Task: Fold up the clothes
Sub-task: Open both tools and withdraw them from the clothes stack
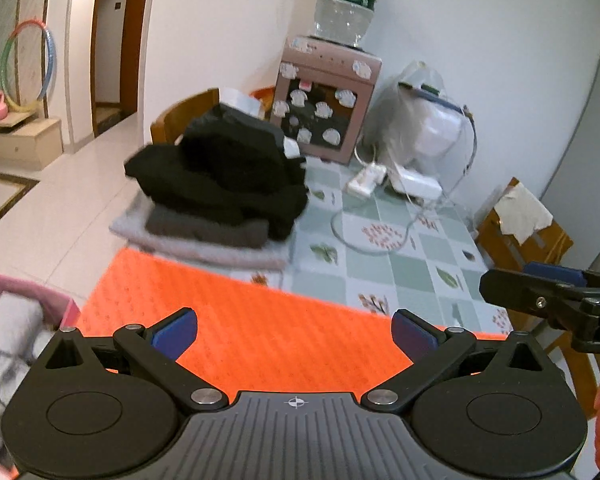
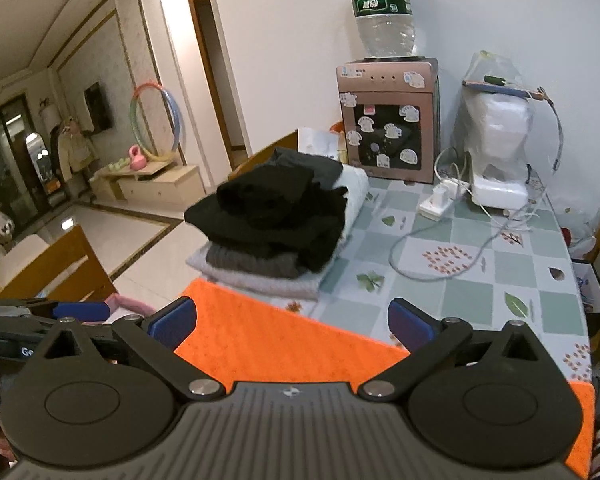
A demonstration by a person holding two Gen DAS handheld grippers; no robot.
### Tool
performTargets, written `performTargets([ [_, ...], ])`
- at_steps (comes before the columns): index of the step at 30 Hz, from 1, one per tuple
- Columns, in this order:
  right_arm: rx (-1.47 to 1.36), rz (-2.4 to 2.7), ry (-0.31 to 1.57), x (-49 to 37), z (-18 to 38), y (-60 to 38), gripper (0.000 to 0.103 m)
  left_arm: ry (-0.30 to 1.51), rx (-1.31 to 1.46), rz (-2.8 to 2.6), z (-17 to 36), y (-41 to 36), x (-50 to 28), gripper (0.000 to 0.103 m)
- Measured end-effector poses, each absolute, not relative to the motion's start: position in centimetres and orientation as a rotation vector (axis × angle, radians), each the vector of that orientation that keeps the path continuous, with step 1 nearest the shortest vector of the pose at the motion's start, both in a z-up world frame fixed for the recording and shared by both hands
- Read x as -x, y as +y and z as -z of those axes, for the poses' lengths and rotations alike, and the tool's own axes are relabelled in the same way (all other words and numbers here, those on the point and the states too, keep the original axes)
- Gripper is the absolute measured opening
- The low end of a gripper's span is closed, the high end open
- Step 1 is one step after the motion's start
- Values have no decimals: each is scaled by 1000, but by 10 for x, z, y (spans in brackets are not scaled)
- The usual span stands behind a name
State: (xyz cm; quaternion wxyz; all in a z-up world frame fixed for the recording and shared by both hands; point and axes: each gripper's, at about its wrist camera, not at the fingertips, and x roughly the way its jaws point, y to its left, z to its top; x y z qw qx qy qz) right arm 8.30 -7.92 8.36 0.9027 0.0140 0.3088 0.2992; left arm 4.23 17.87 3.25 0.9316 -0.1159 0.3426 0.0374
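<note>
A stack of folded clothes, black pieces over grey ones, sits at the far left of the table; it also shows in the right wrist view. An orange mat lies on the near part of the table and shows in the right wrist view too. My left gripper is open and empty above the mat. My right gripper is open and empty above the mat. The right gripper's fingers show at the right edge of the left wrist view.
A water dispenser with a bottle, a bagged white appliance, a power strip and cables stand at the table's back. A pink box with white cloth sits at the left. Wooden chairs flank the table.
</note>
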Motion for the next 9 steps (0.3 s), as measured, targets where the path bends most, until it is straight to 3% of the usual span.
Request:
performTargets([
  [9,15,-596,656,-46,-53,-137,103,732,245,-26,-1,130,-21,103],
])
